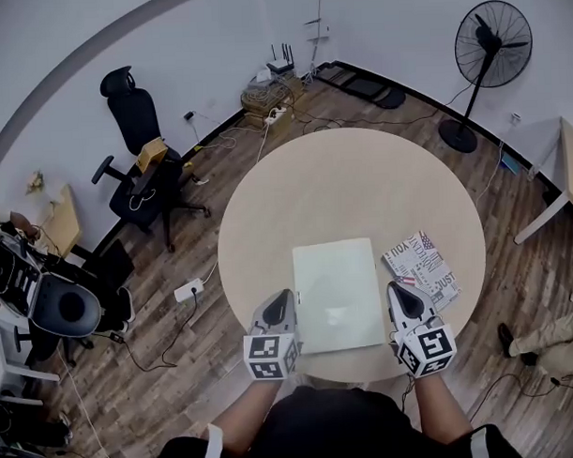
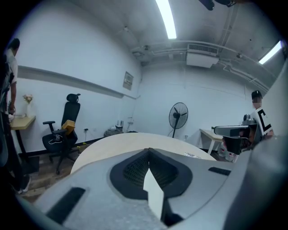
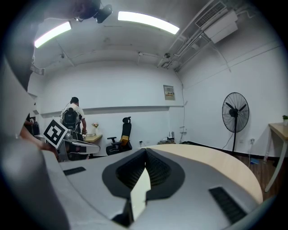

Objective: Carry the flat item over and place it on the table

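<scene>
The flat item is a pale, thin board [image 1: 337,292] over the near part of the round beige table [image 1: 341,184]; whether it rests on the top I cannot tell. My left gripper [image 1: 289,298] is at the board's left edge and my right gripper [image 1: 392,290] at its right edge. In the left gripper view the jaws of my left gripper [image 2: 149,152] are shut on the board's thin white edge [image 2: 153,191]. The right gripper view shows the same: my right gripper [image 3: 146,152] is shut on the white edge [image 3: 140,188].
A printed magazine [image 1: 422,266] lies on the table just right of the board. A standing fan [image 1: 487,57] is at the far right, a black office chair [image 1: 139,172] to the left, cables on the wooden floor. A person stands by a desk [image 3: 72,119].
</scene>
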The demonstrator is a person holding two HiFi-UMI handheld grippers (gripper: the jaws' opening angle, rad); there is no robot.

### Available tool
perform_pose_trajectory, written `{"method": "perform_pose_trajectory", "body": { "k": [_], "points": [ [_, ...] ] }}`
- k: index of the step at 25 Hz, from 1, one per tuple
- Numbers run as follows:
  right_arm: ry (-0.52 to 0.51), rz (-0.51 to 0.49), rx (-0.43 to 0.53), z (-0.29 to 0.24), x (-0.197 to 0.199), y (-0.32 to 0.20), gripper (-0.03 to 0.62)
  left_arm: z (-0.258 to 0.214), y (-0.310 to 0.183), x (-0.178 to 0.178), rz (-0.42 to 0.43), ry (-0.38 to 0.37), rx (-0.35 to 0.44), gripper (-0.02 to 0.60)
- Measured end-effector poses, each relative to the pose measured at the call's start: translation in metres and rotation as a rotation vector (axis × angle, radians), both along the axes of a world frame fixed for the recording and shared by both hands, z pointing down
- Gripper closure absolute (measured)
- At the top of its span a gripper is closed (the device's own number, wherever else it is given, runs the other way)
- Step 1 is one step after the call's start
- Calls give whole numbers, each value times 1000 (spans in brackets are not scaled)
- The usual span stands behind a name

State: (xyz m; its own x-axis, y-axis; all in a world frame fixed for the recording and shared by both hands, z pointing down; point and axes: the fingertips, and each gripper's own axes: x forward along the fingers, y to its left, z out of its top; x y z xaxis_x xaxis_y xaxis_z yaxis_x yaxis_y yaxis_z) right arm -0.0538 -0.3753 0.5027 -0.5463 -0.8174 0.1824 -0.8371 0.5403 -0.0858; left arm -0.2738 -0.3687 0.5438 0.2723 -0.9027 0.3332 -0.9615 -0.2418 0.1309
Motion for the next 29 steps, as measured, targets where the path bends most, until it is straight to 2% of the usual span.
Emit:
{"method": "perform_pose_trajectory", "body": {
  "k": [7, 15, 29],
  "points": [
    [62, 16, 25, -9, -8, -4, 597, -14, 4, -4, 0, 7, 39, 574],
    [56, 18, 43, -14, -9, -8, 597, -19, 7, -11, -35, 6, 87, 574],
    [38, 17, 40, -20, -13, -12, 597, -21, 7, -10, -20, -1, 71, 574]
  ]
}}
